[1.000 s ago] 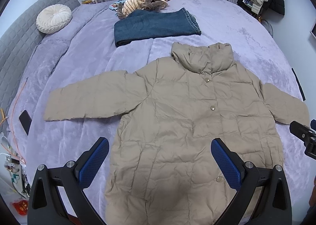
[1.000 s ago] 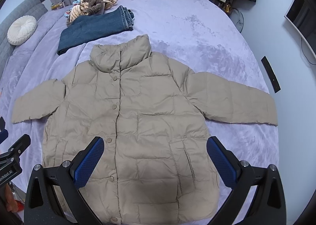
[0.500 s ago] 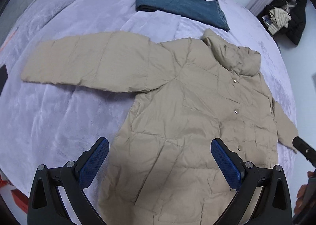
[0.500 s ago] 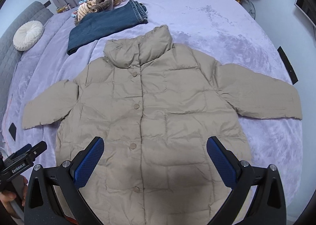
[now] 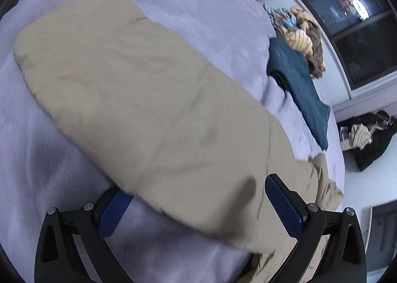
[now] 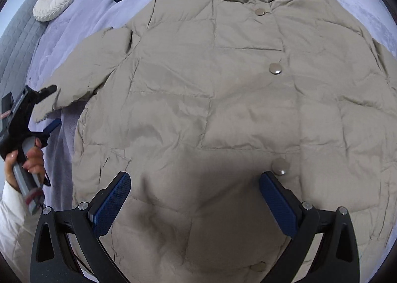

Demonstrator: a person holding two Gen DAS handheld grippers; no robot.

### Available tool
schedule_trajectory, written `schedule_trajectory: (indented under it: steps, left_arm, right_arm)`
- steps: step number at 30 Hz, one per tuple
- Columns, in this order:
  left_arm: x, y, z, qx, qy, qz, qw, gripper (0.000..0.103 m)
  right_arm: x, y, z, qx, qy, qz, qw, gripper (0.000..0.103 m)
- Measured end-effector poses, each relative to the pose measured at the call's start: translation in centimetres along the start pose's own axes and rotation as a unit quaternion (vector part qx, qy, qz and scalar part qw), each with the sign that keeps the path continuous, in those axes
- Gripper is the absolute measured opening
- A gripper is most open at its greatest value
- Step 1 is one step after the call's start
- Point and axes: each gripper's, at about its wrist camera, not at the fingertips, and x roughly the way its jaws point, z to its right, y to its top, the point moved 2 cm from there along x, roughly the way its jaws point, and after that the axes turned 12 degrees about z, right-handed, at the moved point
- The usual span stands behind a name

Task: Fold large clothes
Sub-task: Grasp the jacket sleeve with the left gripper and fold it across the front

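A beige puffer jacket (image 6: 235, 99) lies spread face up on the purple bed (image 6: 82, 12), snaps closed. In the left wrist view its left sleeve (image 5: 148, 109) fills the frame. My left gripper (image 5: 198, 208) is open and straddles that sleeve, whose edge covers part of the left pad. In the right wrist view the left gripper (image 6: 48, 107), held by a hand (image 6: 29, 159), sits at the sleeve's cuff. My right gripper (image 6: 196, 206) hovers open close above the jacket's lower front, holding nothing. The right sleeve is out of frame.
Folded blue jeans (image 5: 305, 92) lie beyond the jacket's collar, with a heap of striped and brown clothes (image 5: 302, 37) behind them. A round white cushion (image 6: 55, 1) rests by the grey headboard (image 6: 17, 35). Dark clothes (image 5: 367, 139) are piled beside the bed under a window (image 5: 347, 22).
My left gripper has swung left and dropped close onto the left sleeve. My right gripper has come down nearer the jacket's front. Both stay open.
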Motion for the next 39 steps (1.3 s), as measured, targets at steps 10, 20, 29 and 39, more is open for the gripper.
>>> schedule_trajectory:
  steps: [10, 20, 29, 39]
  left_arm:
    - [2.6, 7.3, -2.3, 0.047, 0.051, 0.049, 0.9964, 0.01]
    - [-6.8, 7.4, 4.6, 0.201, 0.058, 0.145, 0.9672, 0.01]
    - [-11.8, 2.2, 17.2, 0.302, -0.107, 0.141, 0.9367, 0.009]
    - [-6.4, -15.1, 33.0, 0.401, -0.24, 0.028, 0.8837, 0.009]
  right_arm:
    - [0.4, 3.8, -1.6, -0.001, 0.021, 0.038, 0.999, 0.103]
    - [7.4, 9.4, -8.1, 0.089, 0.141, 0.067, 0.984, 0.012]
    - [13.5, 8.2, -11.4, 0.084, 0.201, 0.009, 0.976, 0.011]
    - [3.1, 7.3, 1.3, 0.089, 0.127, 0.084, 0.984, 0.011]
